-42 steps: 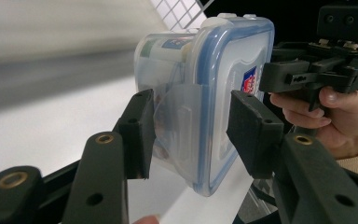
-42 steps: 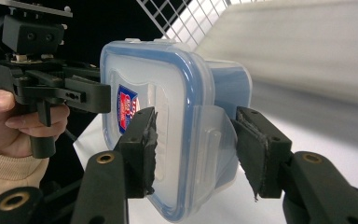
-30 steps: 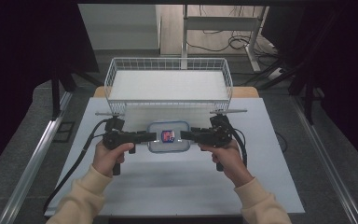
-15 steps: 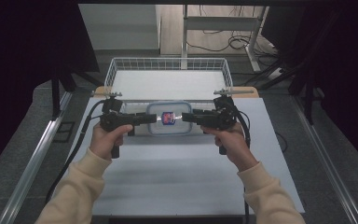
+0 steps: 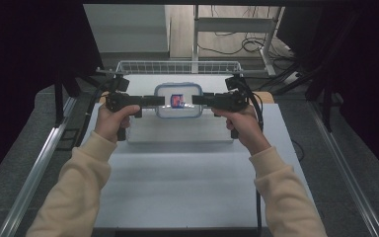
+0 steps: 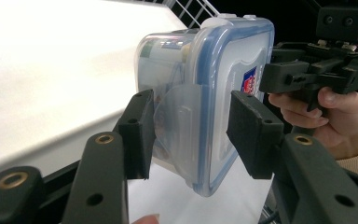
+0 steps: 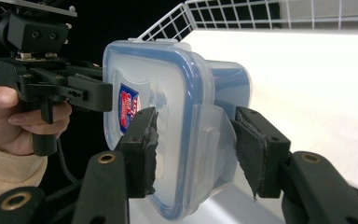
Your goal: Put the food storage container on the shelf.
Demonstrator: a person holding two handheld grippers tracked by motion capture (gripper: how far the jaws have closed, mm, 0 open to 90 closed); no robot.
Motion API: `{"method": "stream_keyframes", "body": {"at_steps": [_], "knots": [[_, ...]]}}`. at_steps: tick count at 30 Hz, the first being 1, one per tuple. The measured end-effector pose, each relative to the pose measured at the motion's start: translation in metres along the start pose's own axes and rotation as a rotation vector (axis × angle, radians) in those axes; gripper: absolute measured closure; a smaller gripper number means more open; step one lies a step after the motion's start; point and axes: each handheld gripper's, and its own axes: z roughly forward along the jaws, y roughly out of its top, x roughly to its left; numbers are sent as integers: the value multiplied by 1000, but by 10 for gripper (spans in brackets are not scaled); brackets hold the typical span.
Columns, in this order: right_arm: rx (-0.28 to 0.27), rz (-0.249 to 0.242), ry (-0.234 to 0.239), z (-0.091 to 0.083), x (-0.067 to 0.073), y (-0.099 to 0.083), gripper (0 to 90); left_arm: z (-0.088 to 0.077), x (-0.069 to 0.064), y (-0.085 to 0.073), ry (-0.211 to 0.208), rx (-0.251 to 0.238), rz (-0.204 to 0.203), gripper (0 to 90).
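A clear plastic food box (image 5: 177,100) with a blue-rimmed lid and a red and blue label hangs in the air between both hands. My left gripper (image 5: 160,101) is shut on its left end and my right gripper (image 5: 196,100) on its right end. In the left gripper view the box (image 6: 205,93) stands on edge, and the left gripper (image 6: 191,128) clamps the end with the clip flap. In the right gripper view the right gripper (image 7: 193,142) clamps the box (image 7: 182,93) the same way at the opposite flap. From above, the box sits over the wire basket's white inside.
The white wire basket (image 5: 177,66) stands at the far side of the white table (image 5: 187,187). Metal rails run along both table sides. Dark curtains close in left and right. The other hand's gripper (image 6: 307,74) shows beyond the box, likewise the opposite gripper (image 7: 74,91).
Both hands have lifted the box off the table and carried it away from the person, to above the basket. Both grips are unchanged.
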Motion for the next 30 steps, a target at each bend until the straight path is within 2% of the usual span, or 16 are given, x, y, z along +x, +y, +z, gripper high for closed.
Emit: {"method": "stream_keyframes", "body": {"at_steps": [3,5,6,7,10,11,16,17,21,22,23,24,27,29,30], "knots": [[1,-3,-2,4,-3,7,509,1,9,12,-5,5,-13,526],[13,10,-5,12,-9,19,509,1,15,19,-5,12,-15,526],[16,10,-4,15,-11,22,509,2,22,25,-9,15,-26,526],[16,10,-4,15,-11,22,509,2,22,25,-9,15,-26,526],[36,24,-4,25,-22,34,508,7,34,33,-15,23,-52,526],[36,24,-4,25,-22,34,508,10,38,36,-15,28,-60,526],[73,87,0,41,-45,42,506,24,57,44,-8,58,-123,524],[78,93,-5,44,-48,43,504,26,60,45,-11,49,-137,521],[79,121,-8,47,-54,44,501,28,63,48,-10,49,-145,524],[86,150,-2,48,-57,45,501,29,64,49,-11,45,-154,525],[86,150,-2,48,-57,45,501,29,66,49,-12,44,-166,525],[88,172,2,49,-60,46,501,30,67,50,-15,44,-180,525],[96,257,9,53,-67,49,499,33,74,53,-24,52,-222,522],[102,296,8,57,-72,51,494,34,79,54,-40,49,-249,521],[102,348,11,59,-76,52,493,36,85,55,-53,47,-277,518]]}}
